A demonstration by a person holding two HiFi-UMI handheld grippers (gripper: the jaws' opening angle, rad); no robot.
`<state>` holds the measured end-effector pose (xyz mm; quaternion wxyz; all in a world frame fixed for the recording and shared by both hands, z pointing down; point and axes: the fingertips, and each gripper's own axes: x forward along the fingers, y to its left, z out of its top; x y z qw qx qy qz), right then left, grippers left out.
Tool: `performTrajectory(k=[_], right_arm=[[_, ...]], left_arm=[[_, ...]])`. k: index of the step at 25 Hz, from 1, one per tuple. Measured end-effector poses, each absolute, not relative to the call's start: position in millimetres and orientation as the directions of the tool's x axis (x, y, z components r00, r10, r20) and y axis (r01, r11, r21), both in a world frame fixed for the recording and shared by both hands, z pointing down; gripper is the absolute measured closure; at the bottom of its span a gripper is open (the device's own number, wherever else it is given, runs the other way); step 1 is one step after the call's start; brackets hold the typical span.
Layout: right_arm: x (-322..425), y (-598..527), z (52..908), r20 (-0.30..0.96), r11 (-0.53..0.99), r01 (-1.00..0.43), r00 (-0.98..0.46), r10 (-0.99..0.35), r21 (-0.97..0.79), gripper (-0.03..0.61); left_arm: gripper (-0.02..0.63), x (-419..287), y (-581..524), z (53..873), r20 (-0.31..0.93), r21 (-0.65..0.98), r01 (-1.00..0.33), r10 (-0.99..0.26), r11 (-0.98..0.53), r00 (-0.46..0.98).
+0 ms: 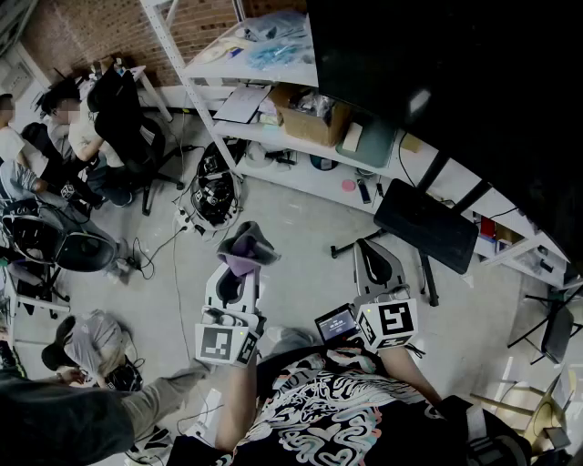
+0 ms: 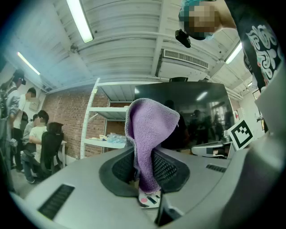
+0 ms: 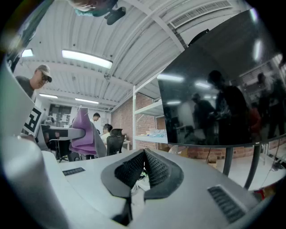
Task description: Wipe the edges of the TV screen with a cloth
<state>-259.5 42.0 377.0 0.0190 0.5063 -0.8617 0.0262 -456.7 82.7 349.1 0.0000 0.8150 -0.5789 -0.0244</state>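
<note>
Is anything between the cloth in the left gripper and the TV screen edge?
Nothing visible does. The purple cloth, clamped in the left gripper, faces the TV screen across open air. The right gripper, shut and empty, sits off to the right, not in that path.

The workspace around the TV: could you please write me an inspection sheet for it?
Surface: grey floor; no table in view.
Job's things: TV screen dark; purple cloth held away from it.
Clutter: cardboard box and loose items on white shelving.
Grippers: left gripper shut on the purple cloth; right gripper shut, nothing between its jaws.
Cables: tangled bundle on the floor beside the shelving.
Surroundings: brick wall; seated people on office chairs to the left.
</note>
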Motion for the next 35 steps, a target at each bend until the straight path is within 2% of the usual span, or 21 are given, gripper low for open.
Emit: performTrajectory(k=[21,28,35], right_arm=[[-244.9,38.5,373.6,0.049,0.516,-0.856,-0.516,-0.855,0.005,0.549],[-240.7,-0.8,372.5,0.035,0.471,-0.882,-0.47,-0.882,0.031,0.549],[-239.5,-100.3,381.1,0.053,0.363,-0.929,-0.36,-0.931,0.076,0.549]], left_arm=[[0.543,-427.2,72.7,351.4,-0.034,0.033,-0.942,-0.943,-0.333,0.332],[0.543,-429.2,12.4,359.7,-0.031,0.035,-0.932,-0.933,-0.36,0.359],[0.543,-435.2,-113.0,366.9,-0.052,0.029,-0.905,-0.905,-0.424,0.422]])
